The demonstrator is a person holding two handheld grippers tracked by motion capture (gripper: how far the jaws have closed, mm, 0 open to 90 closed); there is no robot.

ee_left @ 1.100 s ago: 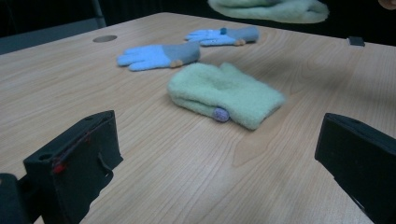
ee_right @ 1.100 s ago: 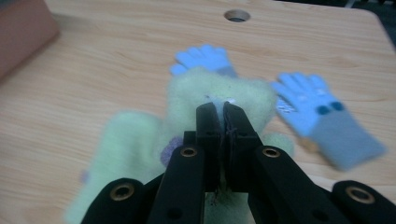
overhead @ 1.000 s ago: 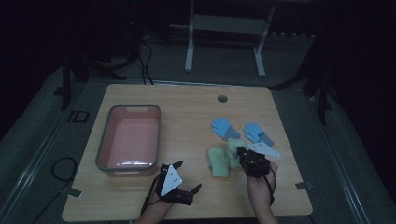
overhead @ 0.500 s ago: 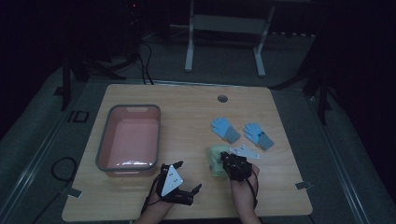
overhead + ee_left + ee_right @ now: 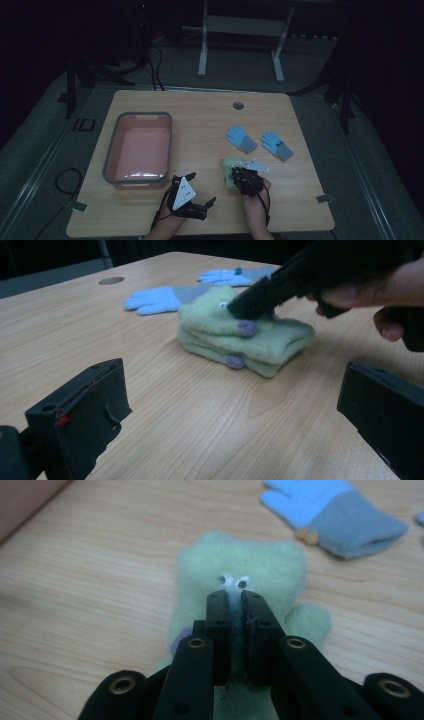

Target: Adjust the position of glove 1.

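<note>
A pair of green fleece gloves (image 5: 228, 166) (image 5: 240, 340) (image 5: 240, 560) lies stacked on the wooden table, with small white eyes on top. My right gripper (image 5: 239, 175) (image 5: 235, 596) (image 5: 237, 302) lies on top of the stack, its jaws closed to a thin slit with green fabric in it, tips just behind the eyes. My left gripper (image 5: 197, 205) (image 5: 230, 380) rests near the table's front edge, to the left of the gloves. Its jaws stand wide open and empty, pointing toward the stack.
Two light blue gloves (image 5: 241, 138) (image 5: 276, 145) (image 5: 160, 297) lie flat behind the green pair. A pink bin with a grey rim (image 5: 137, 115) stands at the left. A round hole (image 5: 238, 105) sits in the tabletop at the back.
My right gripper has moved left, from beside the blue gloves onto the green gloves. The left gripper has stayed where it was.
</note>
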